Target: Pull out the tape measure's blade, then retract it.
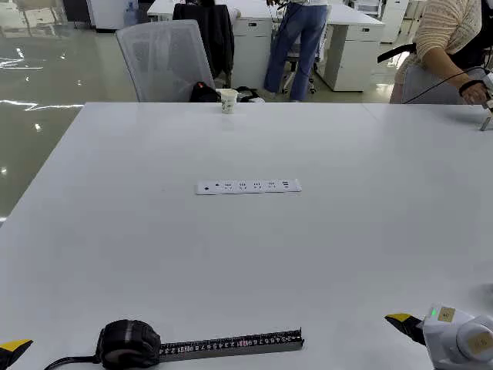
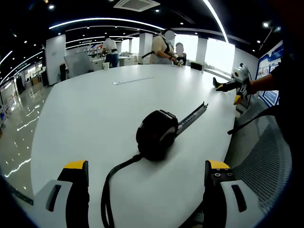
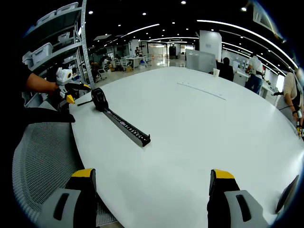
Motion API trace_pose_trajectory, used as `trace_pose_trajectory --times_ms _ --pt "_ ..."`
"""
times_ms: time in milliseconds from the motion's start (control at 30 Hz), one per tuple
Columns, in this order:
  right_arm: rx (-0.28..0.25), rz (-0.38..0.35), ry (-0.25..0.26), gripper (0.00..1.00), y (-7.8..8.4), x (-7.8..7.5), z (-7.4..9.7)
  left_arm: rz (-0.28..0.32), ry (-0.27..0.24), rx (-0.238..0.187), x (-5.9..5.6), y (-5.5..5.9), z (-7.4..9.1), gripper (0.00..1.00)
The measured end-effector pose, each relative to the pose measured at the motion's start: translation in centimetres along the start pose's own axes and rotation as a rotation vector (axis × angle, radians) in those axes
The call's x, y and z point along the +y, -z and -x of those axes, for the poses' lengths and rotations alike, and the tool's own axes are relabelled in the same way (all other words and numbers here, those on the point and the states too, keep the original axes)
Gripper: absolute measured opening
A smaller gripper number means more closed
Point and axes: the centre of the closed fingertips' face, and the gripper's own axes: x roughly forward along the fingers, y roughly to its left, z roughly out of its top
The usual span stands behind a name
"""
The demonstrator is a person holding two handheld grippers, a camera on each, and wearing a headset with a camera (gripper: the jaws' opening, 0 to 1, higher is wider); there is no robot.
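Power strip [image 1: 248, 186], then paper cup [image 1: 227, 100], well beyond extended tape measure [image 1: 129, 343].

The black round tape measure [image 1: 129, 342] is laid on the flat white table [image 1: 347, 254], near the front edge, on the left. Its dark marked blade [image 1: 231, 344] is stretched out to the right. A long white power strip [image 1: 248, 186] is set farther back, mid-table, and a small paper cup [image 1: 227, 100] at the far edge.

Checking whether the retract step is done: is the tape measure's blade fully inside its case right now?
No, the blade lies stretched out flat on the table, extending from the tape measure.
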Motion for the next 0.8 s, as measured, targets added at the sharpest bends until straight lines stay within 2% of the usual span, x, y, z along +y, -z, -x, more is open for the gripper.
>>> trace_pose_trajectory --times_ms 367,667,800 --pt "0.0 0.003 0.002 0.99 1.2 -0.6 0.4 -0.01 -0.012 0.018 -0.1 0.9 0.2 0.99" --pt "-0.009 -0.018 0.02 0.99 0.9 -1.3 0.9 -0.01 -0.002 0.036 0.0 1.2 -0.1 0.99" --pt "-0.013 -0.031 0.042 0.99 1.0 -2.0 1.1 -0.002 -0.003 0.029 0.2 1.1 0.0 0.99"
